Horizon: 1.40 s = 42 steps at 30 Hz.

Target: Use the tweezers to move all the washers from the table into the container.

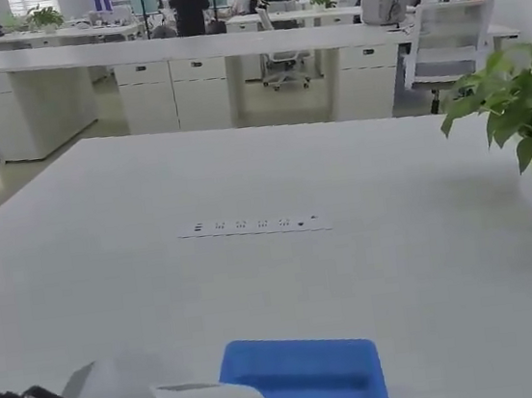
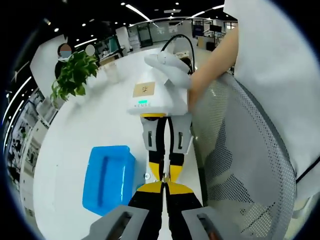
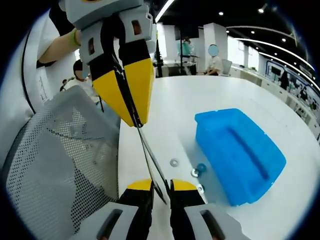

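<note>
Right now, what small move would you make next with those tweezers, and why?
Probably lower the tweezers toward the nearest washer. The left gripper is shut on them, their free end sits between the right gripper's jaws, and several washers lie on the table beside the blue container.

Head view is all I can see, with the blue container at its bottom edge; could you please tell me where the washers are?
Observer: In the right gripper view, washers lie loose on the table beside the blue container.
Operator: Thank you; where are the tweezers?
Observer: The tweezers run from the left claw down into the gap of the right claw.
Operator: Is either claw clamping them?
Observer: The left claw looks shut on them; for the right claw I cannot tell.
</note>
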Tool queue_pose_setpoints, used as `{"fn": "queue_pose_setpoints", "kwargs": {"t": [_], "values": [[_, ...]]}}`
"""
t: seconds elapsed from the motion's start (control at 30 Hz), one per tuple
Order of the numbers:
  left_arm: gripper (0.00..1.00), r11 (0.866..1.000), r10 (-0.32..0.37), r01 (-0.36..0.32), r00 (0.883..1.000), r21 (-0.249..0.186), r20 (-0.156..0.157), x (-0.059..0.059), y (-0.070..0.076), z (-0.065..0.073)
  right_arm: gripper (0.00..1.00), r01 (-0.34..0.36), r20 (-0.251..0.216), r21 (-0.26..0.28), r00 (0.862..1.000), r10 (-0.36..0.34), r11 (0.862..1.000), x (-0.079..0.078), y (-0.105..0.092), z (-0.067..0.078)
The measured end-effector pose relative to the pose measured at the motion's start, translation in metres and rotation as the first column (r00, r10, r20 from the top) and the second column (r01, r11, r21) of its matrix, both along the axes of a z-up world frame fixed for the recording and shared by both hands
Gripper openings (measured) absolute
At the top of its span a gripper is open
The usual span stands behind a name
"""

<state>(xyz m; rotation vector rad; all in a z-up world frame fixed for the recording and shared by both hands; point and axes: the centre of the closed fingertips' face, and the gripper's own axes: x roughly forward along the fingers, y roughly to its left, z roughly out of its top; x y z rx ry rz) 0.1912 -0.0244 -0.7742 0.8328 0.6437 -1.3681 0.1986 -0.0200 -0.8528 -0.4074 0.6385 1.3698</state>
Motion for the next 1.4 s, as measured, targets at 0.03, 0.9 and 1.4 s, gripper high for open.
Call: {"fn": "queue_pose_setpoints", "kwargs": {"t": [0.03, 0.9, 1.4], "values": [[0.00, 1.000, 0.000, 0.000, 1.000, 0.005, 0.000, 0.002, 0.000, 0.001, 0.09, 0.001, 0.004, 0.008, 1.000, -0.001, 1.000, 0.002, 0.003, 0.001], [0.00, 0.993, -0.050, 0.049, 0.999, 0.103, 0.007, 0.022, -0.002, 0.003, 0.09, 0.041, -0.019, 0.041, 0.999, -0.040, 0.998, 0.017, 0.012, -0.005], [0.00, 0.994, 0.060, -0.044, 0.986, 0.105, -0.157, 0.020, -0.004, -0.002, 0.03, 0.004, 0.038, 0.064, 0.999, -0.006, 0.998, 0.019, 0.018, 0.031]]}}
